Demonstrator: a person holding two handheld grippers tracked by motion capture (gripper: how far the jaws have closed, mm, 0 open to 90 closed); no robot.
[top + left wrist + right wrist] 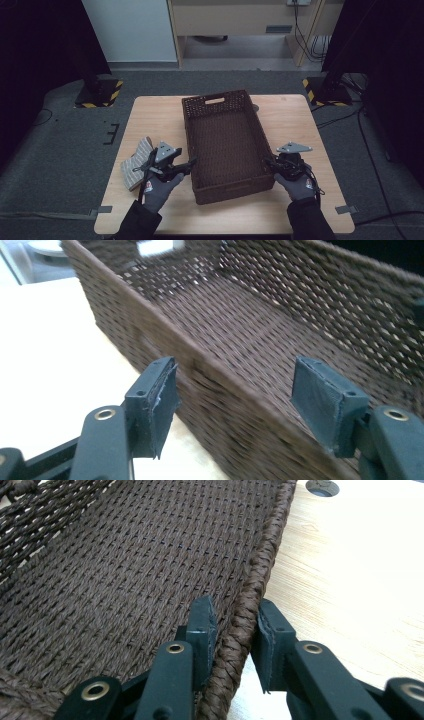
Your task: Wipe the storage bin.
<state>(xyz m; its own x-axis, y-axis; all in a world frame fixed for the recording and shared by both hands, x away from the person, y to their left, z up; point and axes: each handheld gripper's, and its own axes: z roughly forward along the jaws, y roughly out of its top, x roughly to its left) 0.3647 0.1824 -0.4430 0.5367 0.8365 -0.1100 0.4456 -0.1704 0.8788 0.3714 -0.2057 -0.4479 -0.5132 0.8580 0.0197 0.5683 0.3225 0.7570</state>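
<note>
The basket (pixel 227 145) fills the middle of the table (pixel 295 120), its 4 woven walls barring level passage across the centre. Its interior is free from above. A folded cloth (pixel 135 162) lies just left of it; bare tabletop flanks the right wall and near edge.

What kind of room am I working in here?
Probably a lab or recording workspace, not a home: a bare wooden table on grey carpet, hazard-striped stand bases either side, and loose cables by plain furniture behind.

The basket (pixel 225 145) sits mid-table (pixel 300 120), with perhaps a folded cloth (pixel 136 162) to its left.
</note>
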